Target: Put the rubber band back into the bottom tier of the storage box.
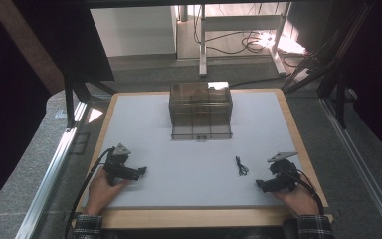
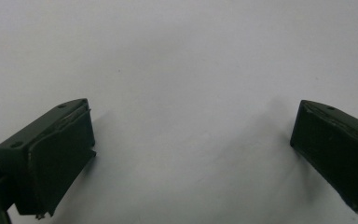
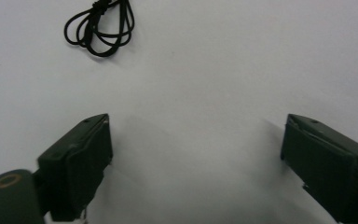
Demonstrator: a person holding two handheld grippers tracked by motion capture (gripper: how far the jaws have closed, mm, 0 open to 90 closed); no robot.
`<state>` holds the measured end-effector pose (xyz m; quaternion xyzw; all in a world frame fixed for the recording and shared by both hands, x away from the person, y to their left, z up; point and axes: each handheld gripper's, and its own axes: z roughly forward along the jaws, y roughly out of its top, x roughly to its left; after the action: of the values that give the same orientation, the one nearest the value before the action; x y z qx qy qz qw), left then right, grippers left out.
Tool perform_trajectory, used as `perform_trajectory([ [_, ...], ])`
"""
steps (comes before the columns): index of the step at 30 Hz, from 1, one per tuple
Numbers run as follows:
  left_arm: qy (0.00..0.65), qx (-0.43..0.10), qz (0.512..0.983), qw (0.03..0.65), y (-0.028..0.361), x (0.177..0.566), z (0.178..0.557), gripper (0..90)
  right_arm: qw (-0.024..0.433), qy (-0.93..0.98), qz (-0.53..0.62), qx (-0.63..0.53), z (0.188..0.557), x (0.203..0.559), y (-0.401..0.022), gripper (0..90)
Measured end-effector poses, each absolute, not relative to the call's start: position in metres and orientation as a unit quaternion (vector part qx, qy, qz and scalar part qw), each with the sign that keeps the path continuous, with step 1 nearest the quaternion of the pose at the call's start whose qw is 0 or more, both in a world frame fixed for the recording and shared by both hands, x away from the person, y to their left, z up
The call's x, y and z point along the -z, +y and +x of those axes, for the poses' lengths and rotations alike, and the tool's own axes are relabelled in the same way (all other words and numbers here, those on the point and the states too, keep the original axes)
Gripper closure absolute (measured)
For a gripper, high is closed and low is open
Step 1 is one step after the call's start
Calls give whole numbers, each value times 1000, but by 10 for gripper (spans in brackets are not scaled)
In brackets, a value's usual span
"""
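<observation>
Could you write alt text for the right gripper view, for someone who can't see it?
A small coiled black cord lies on a plain white table, ahead and to the left of the right gripper, whose two black jaws stand wide apart with nothing between them.

A person's two hands rest low at the near edge, the left gripper (image 1: 143,171) and the right gripper (image 1: 258,184) pointing inward toward each other, well apart, each with its jaws spread wide and nothing between them.
</observation>
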<state>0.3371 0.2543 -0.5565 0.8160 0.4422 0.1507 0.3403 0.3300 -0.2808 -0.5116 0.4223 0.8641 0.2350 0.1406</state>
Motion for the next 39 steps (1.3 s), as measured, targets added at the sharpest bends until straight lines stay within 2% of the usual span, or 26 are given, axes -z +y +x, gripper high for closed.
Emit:
perform_trajectory([
  [5, 442, -151, 816, 340, 254, 557, 337, 0, 135, 866, 424, -229, 332, 508, -279, 187],
  [11, 442, -151, 816, 340, 254, 556, 337, 0, 125, 870, 425, -216, 334, 505, -276, 211],
  [25, 442, -151, 816, 340, 254, 557, 337, 0, 109, 880, 420, -192, 343, 494, -269, 377],
  [37, 442, -151, 816, 340, 254, 557, 337, 0, 107, 893, 402, -175, 350, 487, -252, 403],
  [39, 442, -151, 816, 340, 254, 557, 337, 0, 101, 894, 401, -175, 352, 486, -251, 430],
])
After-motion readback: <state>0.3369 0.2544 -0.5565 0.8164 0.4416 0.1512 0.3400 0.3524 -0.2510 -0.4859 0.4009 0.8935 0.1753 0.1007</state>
